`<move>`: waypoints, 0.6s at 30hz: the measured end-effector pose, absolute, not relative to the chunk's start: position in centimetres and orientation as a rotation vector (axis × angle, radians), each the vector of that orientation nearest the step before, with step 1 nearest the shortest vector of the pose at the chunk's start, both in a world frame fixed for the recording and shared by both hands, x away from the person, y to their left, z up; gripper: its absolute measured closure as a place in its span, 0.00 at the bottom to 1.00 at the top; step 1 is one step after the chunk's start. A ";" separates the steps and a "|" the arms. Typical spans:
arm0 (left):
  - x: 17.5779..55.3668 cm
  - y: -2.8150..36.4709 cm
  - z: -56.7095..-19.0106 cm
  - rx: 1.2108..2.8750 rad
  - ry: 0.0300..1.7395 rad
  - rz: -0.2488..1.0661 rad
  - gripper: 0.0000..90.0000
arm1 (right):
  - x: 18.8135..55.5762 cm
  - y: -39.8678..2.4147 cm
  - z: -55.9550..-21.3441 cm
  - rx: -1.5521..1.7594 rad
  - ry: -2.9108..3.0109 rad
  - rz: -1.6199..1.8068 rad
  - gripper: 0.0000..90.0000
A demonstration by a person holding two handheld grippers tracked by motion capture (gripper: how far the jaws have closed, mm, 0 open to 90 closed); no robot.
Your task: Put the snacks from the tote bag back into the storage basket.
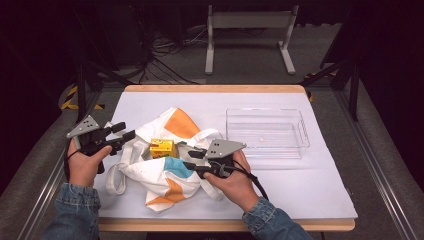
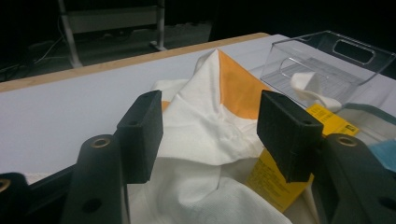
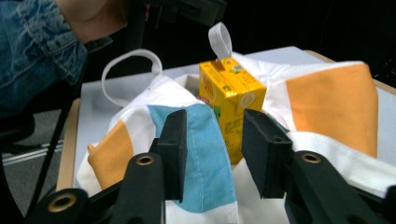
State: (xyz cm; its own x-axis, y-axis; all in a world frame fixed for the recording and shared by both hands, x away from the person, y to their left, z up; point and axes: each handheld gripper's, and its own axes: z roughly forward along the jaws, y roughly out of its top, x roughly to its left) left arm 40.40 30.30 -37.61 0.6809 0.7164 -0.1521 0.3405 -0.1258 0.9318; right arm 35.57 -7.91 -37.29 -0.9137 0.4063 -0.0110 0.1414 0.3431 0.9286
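A white tote bag (image 1: 159, 176) with orange and blue patches lies crumpled on the white mat, left of centre. A yellow drink carton (image 1: 162, 148) stands upright in the folds of the bag. My left gripper (image 1: 125, 130) hovers over the bag's left edge. Its jaws are open, with only cloth (image 2: 205, 116) and the carton (image 2: 271, 182) beyond them. My right gripper (image 1: 184, 156) hangs over the blue patch just right of the carton, pointing left. It is open, nothing pressed between its pads (image 3: 173, 140). The carton (image 3: 229, 93) stands just past them.
A clear plastic bin (image 1: 265, 132) sits at the table's right rear, with a white bag handle (image 2: 310, 88) in front of it. The white mat (image 1: 300, 185) covers the wooden table. A metal frame (image 1: 247, 30) and cables lie on the floor behind.
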 end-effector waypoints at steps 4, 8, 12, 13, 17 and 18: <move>39.8 30.7 -36.9 1.744 0.813 0.385 0.45 | 36.3 -8.1 -36.5 0.492 2.373 1.644 0.62; 39.2 31.0 -36.3 1.771 0.799 0.376 0.42 | 37.2 -7.8 -35.9 0.477 2.404 1.682 0.57; 38.9 31.6 -36.2 1.789 0.848 0.385 0.41 | 38.1 -7.3 -35.3 0.456 2.460 1.675 0.50; 38.8 31.7 -36.2 1.793 0.862 0.384 0.41 | 38.4 -7.1 -35.2 0.445 2.487 1.669 0.48; 38.5 32.2 -36.3 1.793 0.884 0.380 0.41 | 39.3 -6.5 -34.6 0.410 2.554 1.622 0.44; 38.4 32.4 -36.3 1.789 0.888 0.382 0.41 | 39.6 -6.3 -34.5 0.410 2.557 1.611 0.42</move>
